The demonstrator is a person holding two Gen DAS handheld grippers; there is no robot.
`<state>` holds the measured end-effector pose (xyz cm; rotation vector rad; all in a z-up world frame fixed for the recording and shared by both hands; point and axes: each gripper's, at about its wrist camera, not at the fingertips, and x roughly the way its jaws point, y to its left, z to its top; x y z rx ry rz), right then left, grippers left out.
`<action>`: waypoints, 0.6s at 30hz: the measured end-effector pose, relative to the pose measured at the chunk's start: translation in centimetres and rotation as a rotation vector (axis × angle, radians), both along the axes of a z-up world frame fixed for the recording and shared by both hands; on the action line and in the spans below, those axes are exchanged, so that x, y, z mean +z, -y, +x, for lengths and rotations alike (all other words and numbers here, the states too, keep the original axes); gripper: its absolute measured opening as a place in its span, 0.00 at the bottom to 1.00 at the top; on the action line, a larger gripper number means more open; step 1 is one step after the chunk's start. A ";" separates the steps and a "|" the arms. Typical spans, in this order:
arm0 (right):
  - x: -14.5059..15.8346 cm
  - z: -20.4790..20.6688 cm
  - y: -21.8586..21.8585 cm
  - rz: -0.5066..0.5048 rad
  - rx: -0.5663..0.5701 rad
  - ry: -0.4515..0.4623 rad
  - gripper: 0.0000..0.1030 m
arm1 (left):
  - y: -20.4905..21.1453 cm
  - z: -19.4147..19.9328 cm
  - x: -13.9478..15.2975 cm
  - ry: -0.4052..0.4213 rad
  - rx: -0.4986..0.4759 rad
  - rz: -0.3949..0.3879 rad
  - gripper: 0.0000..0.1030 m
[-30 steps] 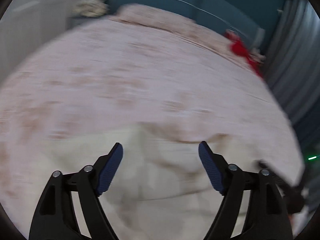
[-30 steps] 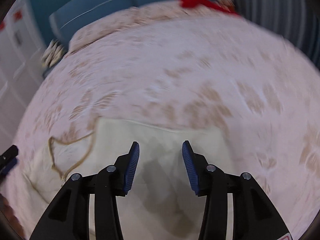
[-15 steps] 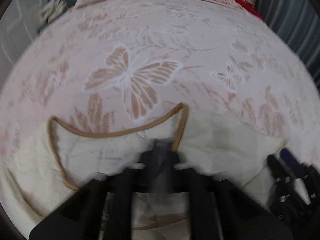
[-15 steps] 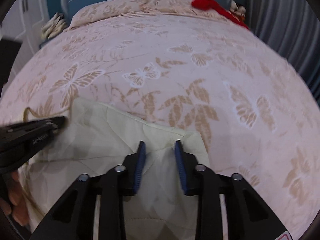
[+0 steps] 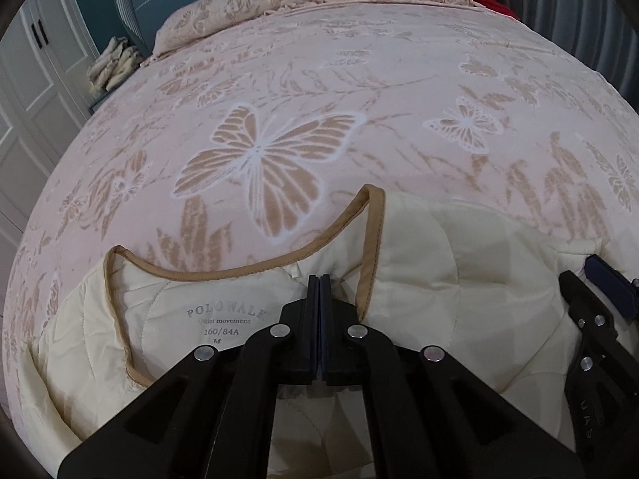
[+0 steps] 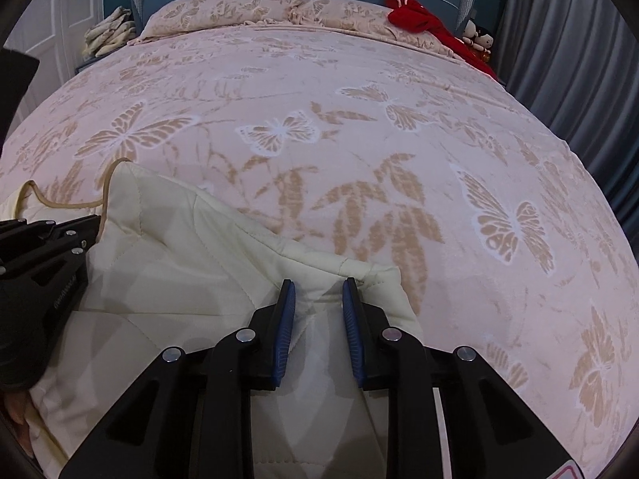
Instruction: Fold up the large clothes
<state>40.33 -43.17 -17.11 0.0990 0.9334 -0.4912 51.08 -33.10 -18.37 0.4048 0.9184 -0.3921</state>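
A cream quilted jacket (image 5: 447, 263) with tan trim lies at the near edge of the bed; its collar and inside label face up. My left gripper (image 5: 320, 279) is shut, its tips at the collar opening beside the tan trim; whether it pinches cloth I cannot tell. The jacket's shoulder (image 6: 223, 247) shows in the right wrist view. My right gripper (image 6: 316, 285) stands over that shoulder edge with jaws narrowly apart and cloth between them. The left gripper's body (image 6: 44, 247) shows at the left there.
The pink bedspread (image 6: 359, 119) with butterfly print covers the bed. Pillows (image 6: 239, 8) and a red garment (image 6: 423, 20) lie at the headboard. Folded cloth (image 6: 108, 32) sits on a nightstand at left. Grey curtains (image 6: 579, 60) hang at right.
The left gripper closed from wide open and settled at the collar. The right gripper's jaws narrowed over the shoulder. Both views steadied and came nearer the jacket.
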 end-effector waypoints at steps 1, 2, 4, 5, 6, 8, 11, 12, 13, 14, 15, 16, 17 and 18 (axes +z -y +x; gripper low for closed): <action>0.0 0.0 0.0 0.002 -0.001 0.004 0.21 | 0.0 -0.1 -0.1 0.007 0.000 0.001 0.00; -0.1 -0.1 0.0 0.003 -0.001 0.011 0.21 | 0.1 -0.1 -0.1 0.013 0.000 0.001 0.00; -0.2 -0.1 0.0 0.006 -0.003 0.021 0.22 | 0.1 -0.1 -0.3 0.027 0.000 0.006 0.00; -0.2 -0.2 0.1 0.016 -0.005 0.035 0.22 | 0.2 -0.2 -0.3 0.037 0.000 0.008 0.00; -0.1 -0.3 0.3 0.031 -0.004 0.049 0.23 | 0.1 -0.3 -0.3 0.041 0.002 0.004 0.00; 0.1 -0.7 1.1 0.084 -0.005 0.078 0.23 | -0.3 -0.1 0.0 0.036 0.005 -0.021 0.00; 1.2 -0.5 2.4 0.166 -0.015 0.058 0.21 | -3.7 0.1 2.6 0.003 0.078 -0.146 0.23; 2.0 -0.5 2.3 0.162 -0.035 0.048 0.22 | -5.2 0.1 3.8 0.011 0.100 -0.189 0.33; 3.6 -0.8 1.9 0.133 -0.062 0.061 0.30 | -7.0 0.2 5.2 0.027 0.104 -0.228 0.34; 4.8 -1.0 1.3 0.121 -0.062 0.087 0.30 | -7.9 0.4 6.0 0.041 0.103 -0.224 0.34; 6.6 -0.7 -0.3 0.121 -0.027 0.113 0.30 | -9.1 1.0 6.8 0.065 0.106 -0.183 0.34; 7.5 0.1 -1.7 0.129 0.013 0.109 0.26 | -9.9 1.6 7.1 0.082 0.116 -0.146 0.33; 7.9 0.7 -2.7 0.134 0.042 0.102 0.23 | -11.0 2.6 7.1 0.090 0.138 -0.102 0.33; 8.4 2.1 -4.7 0.142 0.096 0.096 0.23 | -11.7 3.4 6.7 0.078 0.155 -0.078 0.31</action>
